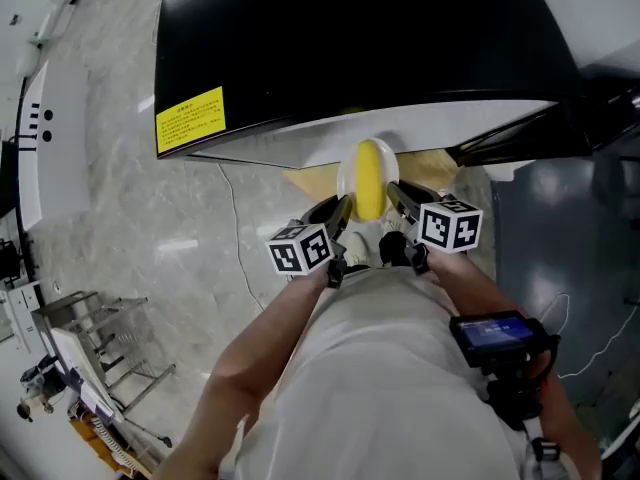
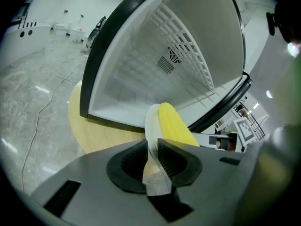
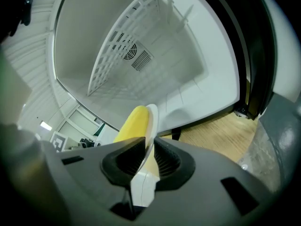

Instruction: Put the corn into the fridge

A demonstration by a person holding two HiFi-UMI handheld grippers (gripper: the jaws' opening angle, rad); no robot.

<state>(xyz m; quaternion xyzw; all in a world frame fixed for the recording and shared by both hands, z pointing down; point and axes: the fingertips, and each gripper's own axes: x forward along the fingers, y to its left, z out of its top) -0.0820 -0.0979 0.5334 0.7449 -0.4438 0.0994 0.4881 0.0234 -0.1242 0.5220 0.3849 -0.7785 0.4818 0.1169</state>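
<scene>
A yellow corn cob [image 1: 369, 177] lies on a white plate [image 1: 347, 182], held level between both grippers just in front of the open fridge [image 1: 350, 38]. My left gripper [image 1: 341, 212] is shut on the plate's left rim, and my right gripper [image 1: 396, 199] is shut on its right rim. In the left gripper view the plate rim [image 2: 151, 124] runs between the pads, with the corn [image 2: 175, 126] beyond it. The right gripper view shows the same plate [image 3: 152, 119] and corn [image 3: 134, 124]. The white fridge interior [image 2: 164, 65] with its wire shelf [image 3: 117, 46] stands open ahead.
The fridge sits on a round wooden base [image 2: 96, 135]. A yellow label [image 1: 190, 120] marks its black top. A cable [image 1: 236, 230] trails over the marble floor. A metal rack [image 1: 100, 338] stands at lower left, and a grey cabinet [image 1: 560, 238] at the right.
</scene>
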